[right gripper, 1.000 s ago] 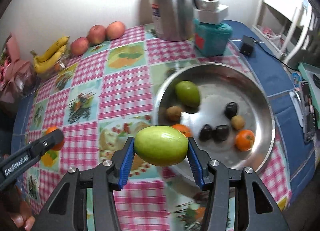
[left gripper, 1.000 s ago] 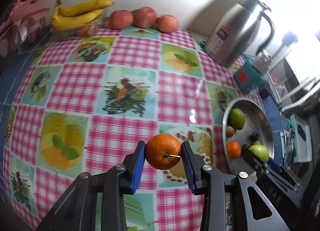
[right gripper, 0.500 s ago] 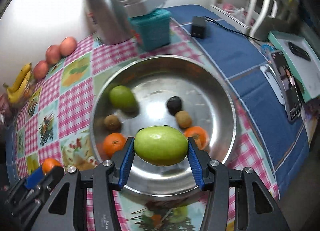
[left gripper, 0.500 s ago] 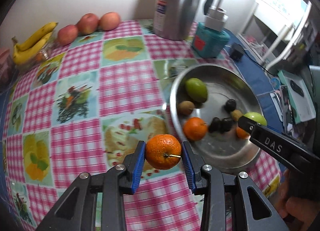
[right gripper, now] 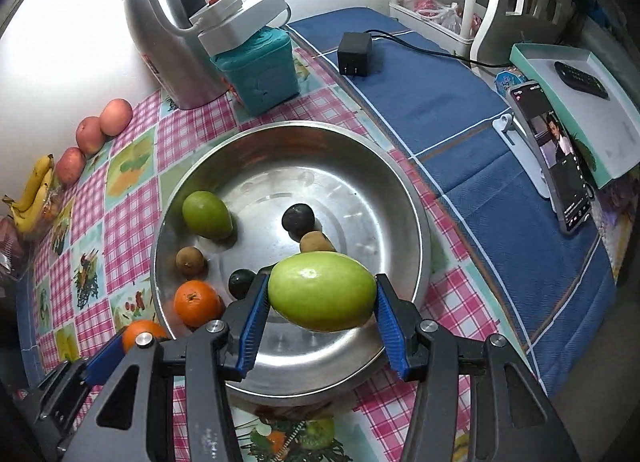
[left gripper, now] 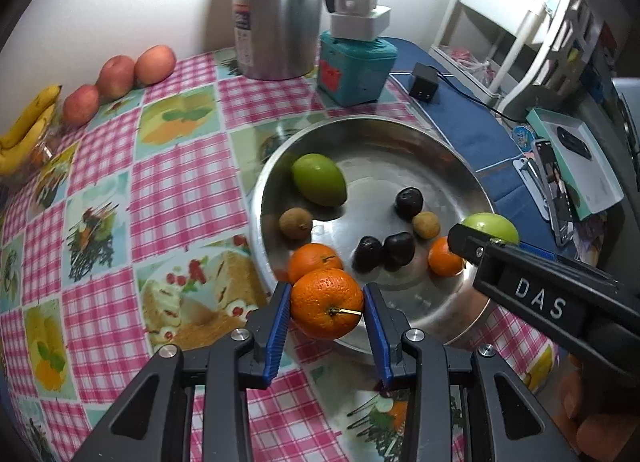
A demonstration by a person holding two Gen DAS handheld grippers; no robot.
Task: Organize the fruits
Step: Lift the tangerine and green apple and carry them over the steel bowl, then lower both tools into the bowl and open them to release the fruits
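My left hand-held gripper [left gripper: 326, 304] is clamped on an orange [left gripper: 327, 303], both blue pads pressing its sides, stem end facing my camera. It hangs over the near rim of the steel bowl [left gripper: 476, 181]. My right hand-held gripper [right gripper: 322, 294] grips a green fruit [right gripper: 322, 292] lengthwise between its pads, above the near half of the bowl. Inside the bowl I see another green fruit [right gripper: 207, 215], two more oranges [left gripper: 315, 258] [left gripper: 444, 262], two small brown fruits [left gripper: 296, 223] and three dark plums [left gripper: 409, 202]. The bowl stands on the checked cloth of the surface [left gripper: 180, 181]. Farther back stand a steel thermos [left gripper: 278, 9] and a teal box [left gripper: 356, 69]; three apples [left gripper: 116, 75] and bananas [left gripper: 24, 129] line the wall.
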